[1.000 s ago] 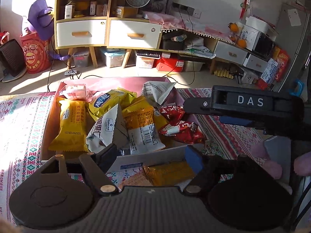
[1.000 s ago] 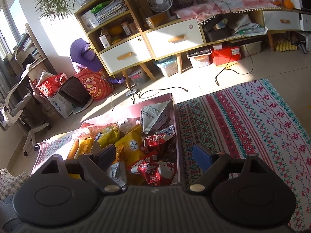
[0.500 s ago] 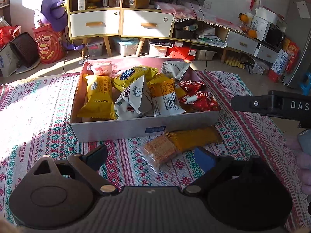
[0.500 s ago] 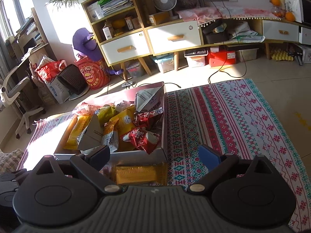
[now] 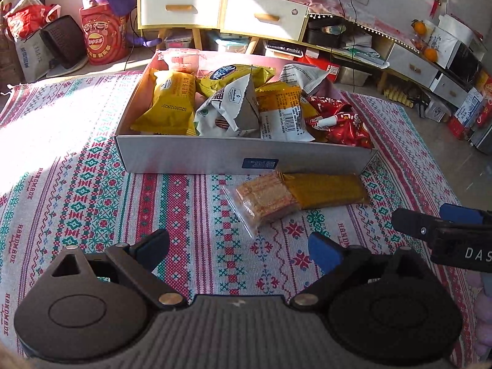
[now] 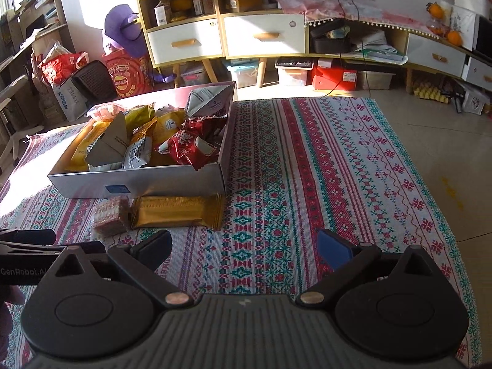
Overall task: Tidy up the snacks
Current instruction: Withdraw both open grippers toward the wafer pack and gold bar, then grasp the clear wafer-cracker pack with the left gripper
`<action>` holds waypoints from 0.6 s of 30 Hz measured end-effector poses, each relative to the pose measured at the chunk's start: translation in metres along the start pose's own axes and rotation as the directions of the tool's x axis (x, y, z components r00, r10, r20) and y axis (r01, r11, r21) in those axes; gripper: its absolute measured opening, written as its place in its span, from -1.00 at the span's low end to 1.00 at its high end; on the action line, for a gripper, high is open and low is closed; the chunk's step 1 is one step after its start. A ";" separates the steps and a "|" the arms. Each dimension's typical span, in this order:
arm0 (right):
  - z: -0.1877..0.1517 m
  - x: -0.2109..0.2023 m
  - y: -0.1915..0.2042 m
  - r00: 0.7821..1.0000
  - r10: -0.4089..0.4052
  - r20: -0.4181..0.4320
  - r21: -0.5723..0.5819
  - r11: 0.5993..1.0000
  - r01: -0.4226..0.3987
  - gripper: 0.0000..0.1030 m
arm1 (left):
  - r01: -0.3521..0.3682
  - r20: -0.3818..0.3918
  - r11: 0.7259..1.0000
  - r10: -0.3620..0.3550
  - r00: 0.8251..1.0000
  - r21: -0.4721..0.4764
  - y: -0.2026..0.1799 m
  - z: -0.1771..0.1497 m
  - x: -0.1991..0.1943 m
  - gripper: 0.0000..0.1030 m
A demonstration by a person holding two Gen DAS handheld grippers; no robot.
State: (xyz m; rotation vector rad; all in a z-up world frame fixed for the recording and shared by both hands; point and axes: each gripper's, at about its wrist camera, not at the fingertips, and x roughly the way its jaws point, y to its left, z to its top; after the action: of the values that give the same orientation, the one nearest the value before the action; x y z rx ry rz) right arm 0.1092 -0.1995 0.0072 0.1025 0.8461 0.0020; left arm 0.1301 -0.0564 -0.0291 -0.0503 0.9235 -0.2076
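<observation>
A shallow grey cardboard box [image 5: 196, 155] [image 6: 172, 181] on the patterned cloth holds several snack packets: yellow, grey-white and red ones. Outside it, against its near wall, lie a clear pack of biscuits [image 5: 263, 195] [image 6: 109, 215] and a gold wrapped bar [image 5: 327, 189] [image 6: 178, 210]. My left gripper [image 5: 238, 250] is open and empty, a little short of the biscuits. My right gripper [image 6: 244, 247] is open and empty, to the right of the gold bar and nearer to me. The right gripper's body [image 5: 446, 233] shows at the right edge of the left wrist view.
The woven red-and-teal cloth [image 6: 323, 166] covers the surface around the box. Beyond it stand a yellow cabinet with white drawers [image 6: 227, 37], bags [image 5: 101, 38] and storage bins on the floor. Bare floor [image 6: 446, 135] lies to the right.
Both grippers have pulled back from over the box toward me and stayed open. The biscuit pack and gold bar have come into full view in front of the box.
</observation>
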 end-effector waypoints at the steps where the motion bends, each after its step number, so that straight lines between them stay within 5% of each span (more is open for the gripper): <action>1: -0.001 0.001 -0.001 1.000 -0.008 -0.006 -0.001 1.000 0.008 0.95 | -0.005 0.002 1.000 0.005 1.000 -0.001 -0.002 0.000 0.001 0.93; 18: -0.009 0.010 -0.002 0.995 -0.060 -0.084 -0.034 0.998 0.058 0.96 | -0.022 0.016 0.996 0.023 1.000 -0.091 -0.007 0.004 0.018 0.93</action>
State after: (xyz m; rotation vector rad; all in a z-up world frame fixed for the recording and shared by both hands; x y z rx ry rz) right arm 0.1092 -0.2003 -0.0069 0.0482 0.9333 -0.0362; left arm 0.1424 -0.0674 -0.0402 -0.1259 0.9154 -0.1440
